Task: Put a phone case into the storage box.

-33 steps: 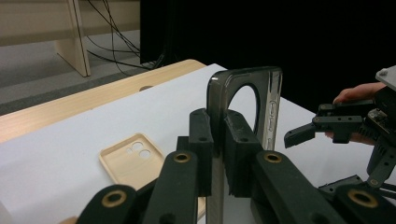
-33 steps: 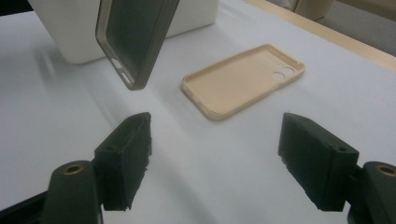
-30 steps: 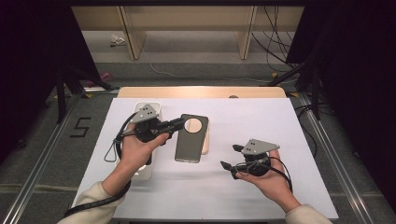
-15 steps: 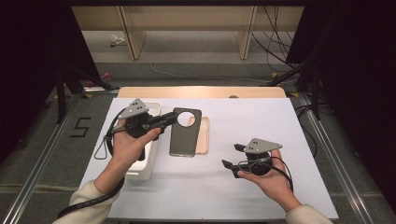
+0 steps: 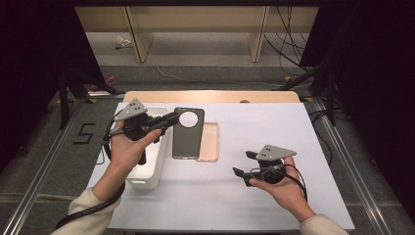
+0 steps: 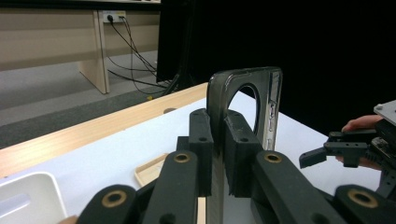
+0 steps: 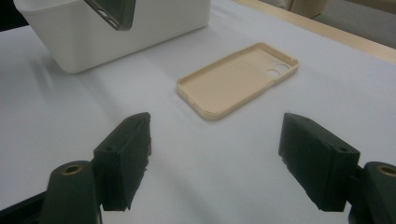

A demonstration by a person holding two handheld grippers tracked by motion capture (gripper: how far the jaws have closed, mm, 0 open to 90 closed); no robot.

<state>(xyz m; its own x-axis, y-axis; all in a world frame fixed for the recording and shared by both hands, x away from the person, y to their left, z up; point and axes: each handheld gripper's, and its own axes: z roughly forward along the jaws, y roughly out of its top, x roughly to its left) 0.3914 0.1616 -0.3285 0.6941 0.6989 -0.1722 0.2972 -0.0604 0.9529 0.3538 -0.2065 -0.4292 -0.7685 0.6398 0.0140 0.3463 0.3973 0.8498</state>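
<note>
Left gripper (image 5: 169, 119) is clamping its jaws on the dark phone case (image 5: 187, 133), holding it up above the bench's (image 5: 254, 205) left half. Beside it, a beige case (image 5: 209, 142) is lying flat. Right gripper (image 5: 243, 164), jaws apart, is hovering near the front edge.

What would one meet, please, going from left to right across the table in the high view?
White bin → dark phone case, held up by the left gripper → beige phone case, lying flat on the table → right gripper, its fingers apart and holding nothing.
</note>
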